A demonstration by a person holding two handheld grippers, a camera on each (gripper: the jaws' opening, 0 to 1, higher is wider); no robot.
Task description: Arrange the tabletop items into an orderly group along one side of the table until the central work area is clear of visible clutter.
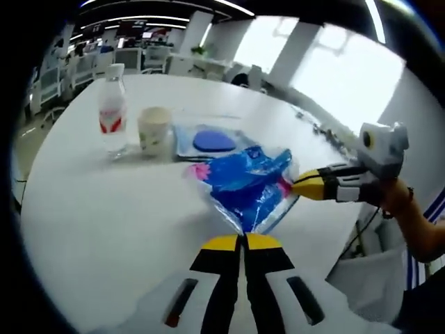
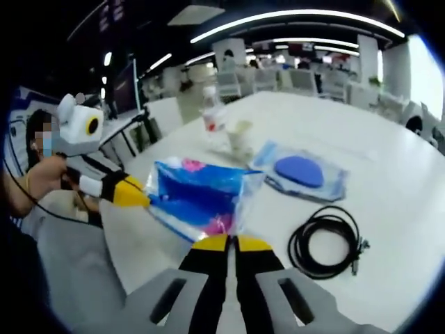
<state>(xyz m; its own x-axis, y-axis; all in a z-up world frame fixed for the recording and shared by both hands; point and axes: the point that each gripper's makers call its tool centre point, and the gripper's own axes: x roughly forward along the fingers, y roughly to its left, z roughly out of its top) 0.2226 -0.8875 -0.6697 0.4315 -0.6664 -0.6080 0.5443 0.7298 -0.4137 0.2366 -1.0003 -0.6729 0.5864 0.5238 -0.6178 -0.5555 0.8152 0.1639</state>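
Both tools are clenched on a blue plastic bag (image 1: 245, 182) held between them: left tool (image 1: 243, 240) pinches its lower corner at bottom centre of the left gripper view, and right tool (image 2: 226, 241) grips the opposite edge at bottom centre of the right gripper view. The bag sits mid-frame, apparently lifted just off the white tabletop (image 1: 104, 216). Upper left of the left gripper view: water bottle (image 1: 112, 111), paper cup (image 1: 154, 131) just beside it, then a clear pouch with a blue disc (image 1: 212, 142). A coiled black cable (image 2: 325, 241) lies lower right of the right gripper view. Judgement: carry the bag level, both grips firm, and set it beside the pouch without nudging the cup.
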